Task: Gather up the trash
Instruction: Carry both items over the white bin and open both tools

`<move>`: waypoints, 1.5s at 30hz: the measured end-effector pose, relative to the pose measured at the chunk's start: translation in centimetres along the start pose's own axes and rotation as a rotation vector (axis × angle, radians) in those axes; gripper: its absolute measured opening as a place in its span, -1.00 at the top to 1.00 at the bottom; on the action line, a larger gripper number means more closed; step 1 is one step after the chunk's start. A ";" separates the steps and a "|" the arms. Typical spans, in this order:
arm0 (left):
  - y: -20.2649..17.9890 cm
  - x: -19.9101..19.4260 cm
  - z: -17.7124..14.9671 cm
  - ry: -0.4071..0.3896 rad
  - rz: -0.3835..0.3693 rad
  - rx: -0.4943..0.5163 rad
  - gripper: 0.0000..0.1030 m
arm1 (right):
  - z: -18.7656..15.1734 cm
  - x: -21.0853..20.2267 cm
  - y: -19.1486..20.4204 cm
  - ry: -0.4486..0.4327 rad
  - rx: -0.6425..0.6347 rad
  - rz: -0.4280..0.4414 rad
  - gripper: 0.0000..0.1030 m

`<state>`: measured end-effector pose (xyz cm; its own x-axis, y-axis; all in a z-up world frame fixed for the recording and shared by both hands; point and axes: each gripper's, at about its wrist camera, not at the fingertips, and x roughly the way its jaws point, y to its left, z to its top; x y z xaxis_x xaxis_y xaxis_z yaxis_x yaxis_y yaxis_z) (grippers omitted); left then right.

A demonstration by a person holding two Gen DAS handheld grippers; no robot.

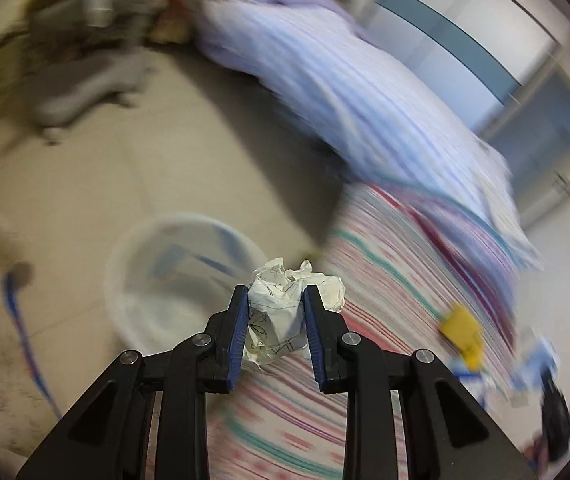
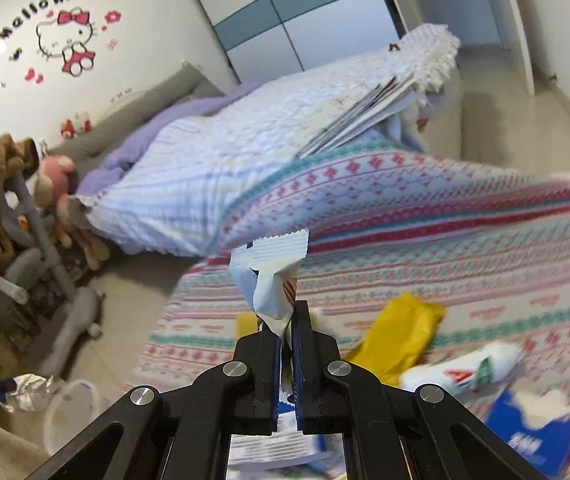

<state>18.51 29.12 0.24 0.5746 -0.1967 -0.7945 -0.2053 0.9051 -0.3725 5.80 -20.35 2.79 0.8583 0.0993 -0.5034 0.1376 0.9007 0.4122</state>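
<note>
Both loaded: left hand-held gripper (image 1: 273, 300) pinching crumpled paper (image 1: 285, 304), right hand-held gripper (image 2: 285, 316) clamped on wrapper (image 2: 271, 280); centre over the (blurred, probably) white bin (image 1: 181, 280) before releasing.

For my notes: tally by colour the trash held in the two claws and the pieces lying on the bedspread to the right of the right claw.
White crumpled paper, in left claw: 1
White-and-blue wrapper, in right claw: 1
Yellow wrapper on bedspread: 1
White packet, red and green print: 1
Blue packet: 1
Total: 5
</note>
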 end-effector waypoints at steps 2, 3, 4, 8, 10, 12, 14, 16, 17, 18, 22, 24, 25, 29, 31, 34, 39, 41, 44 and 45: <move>2.6 0.7 0.8 0.019 0.015 -0.063 0.44 | -0.3 0.3 1.6 0.004 -0.003 0.033 0.90; 3.6 1.4 0.8 0.045 0.013 -0.093 0.44 | -0.7 0.7 3.0 0.012 -0.014 0.055 0.90; 4.4 2.5 0.8 0.085 0.007 -0.122 0.44 | -1.1 1.3 4.4 0.025 -0.027 0.080 0.89; 5.1 4.6 1.0 0.144 -0.009 -0.162 0.43 | -4.1 4.8 10.6 0.121 -0.078 0.198 0.88; 5.5 5.2 1.3 0.141 0.016 -0.177 0.43 | -6.1 7.1 13.9 0.176 -0.124 0.229 0.88; 6.0 6.0 1.6 0.150 0.027 -0.189 0.43 | -8.2 9.8 17.0 0.238 -0.154 0.263 0.88; 6.8 6.7 1.9 0.167 0.029 -0.206 0.43 | -9.6 11.8 19.0 0.277 -0.153 0.288 0.88; 7.6 7.5 2.0 0.185 0.030 -0.228 0.42 | -10.8 13.7 21.0 0.306 -0.147 0.313 0.88; 7.9 7.7 2.1 0.189 0.030 -0.232 0.41 | -11.5 14.9 22.2 0.320 -0.144 0.322 0.87; 8.2 7.9 2.2 0.197 0.027 -0.240 0.37 | -11.9 15.6 23.1 0.329 -0.142 0.328 0.87; 9.3 8.4 2.4 0.202 0.018 -0.280 0.18 | -12.8 18.9 26.2 0.369 -0.122 0.340 0.86; 9.8 8.3 2.5 0.203 0.005 -0.310 0.07 | -13.2 20.3 27.3 0.385 -0.106 0.343 0.85; 10.1 8.2 2.6 0.194 -0.008 -0.329 0.06 | -13.3 20.5 27.3 0.391 -0.105 0.344 0.85; 10.3 8.0 2.8 0.178 -0.015 -0.358 0.05 | -14.1 22.1 29.5 0.421 -0.153 0.339 0.85; 10.4 7.9 2.8 0.164 -0.002 -0.372 0.05 | -14.8 22.9 30.4 0.445 -0.185 0.342 0.82; 10.3 7.6 3.1 0.145 0.018 -0.378 0.05 | -15.8 24.1 31.4 0.492 -0.220 0.342 0.13; 9.1 6.9 3.3 0.124 0.018 -0.347 0.05 | -15.7 23.2 30.1 0.485 -0.211 0.336 -0.17; 8.2 6.8 3.4 0.119 0.020 -0.322 0.05 | -15.3 22.5 29.3 0.480 -0.216 0.325 -0.17; 6.5 6.6 3.3 0.118 0.016 -0.281 0.05 | -14.4 21.1 28.0 0.474 -0.224 0.312 -0.17; 5.6 6.6 3.2 0.120 0.010 -0.259 0.05 | -14.0 20.5 27.5 0.470 -0.230 0.305 -0.17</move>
<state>23.68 34.10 -5.58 0.4769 -0.2451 -0.8441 -0.4150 0.7838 -0.4620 20.21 12.37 -6.85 0.5246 0.4963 -0.6918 -0.2357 0.8654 0.4421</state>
